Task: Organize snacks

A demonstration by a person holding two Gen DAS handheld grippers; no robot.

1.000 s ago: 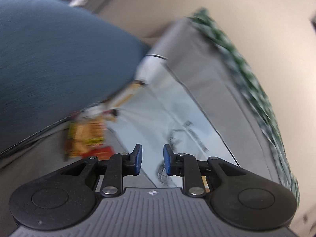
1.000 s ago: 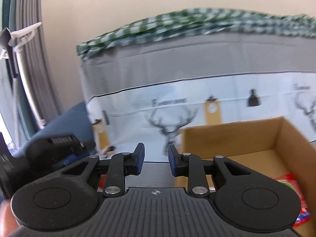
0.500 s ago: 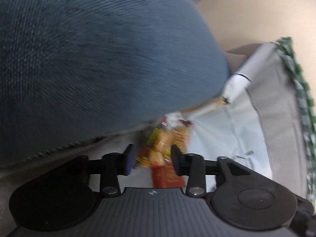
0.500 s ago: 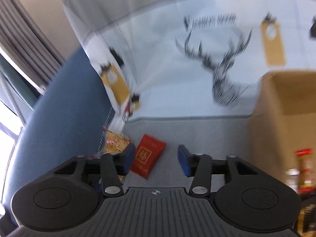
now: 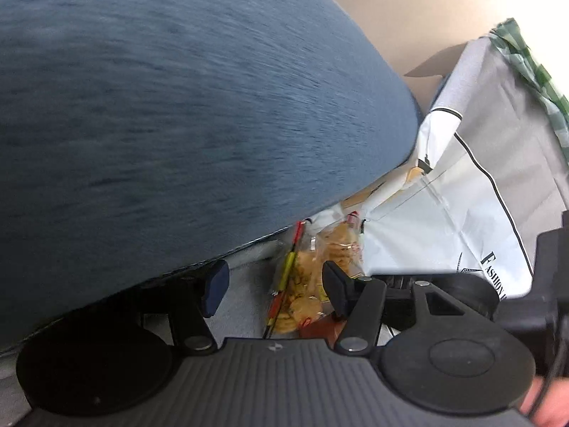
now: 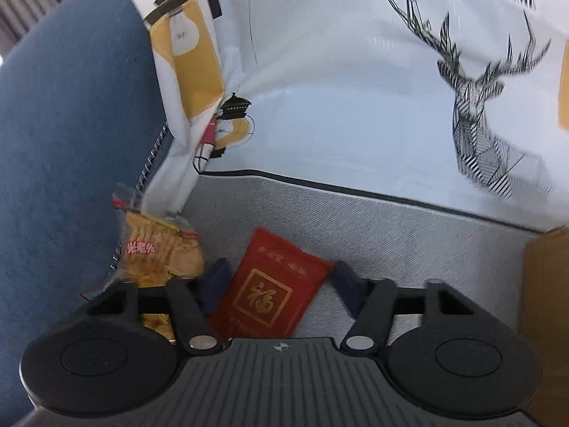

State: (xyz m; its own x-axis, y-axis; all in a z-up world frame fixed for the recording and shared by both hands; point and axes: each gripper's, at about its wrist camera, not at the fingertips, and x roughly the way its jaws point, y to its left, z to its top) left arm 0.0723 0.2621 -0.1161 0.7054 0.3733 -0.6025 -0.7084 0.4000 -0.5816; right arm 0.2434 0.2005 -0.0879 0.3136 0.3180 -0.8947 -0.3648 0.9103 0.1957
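Grey sofa seat (image 6: 409,235): both grippers (image 5: 272,286) (image 6: 279,286) opening, empty; blue cushion (image 5: 160,106) crowds cracker bag (image 5: 313,284).

My left gripper (image 5: 272,291) tilts downward, jaws opening. My right gripper (image 6: 281,284) points steeply down, jaws opening too.

A clear bag of yellow crackers (image 6: 160,252) leans in the corner; just beside it a red packet (image 6: 274,284) lies flat
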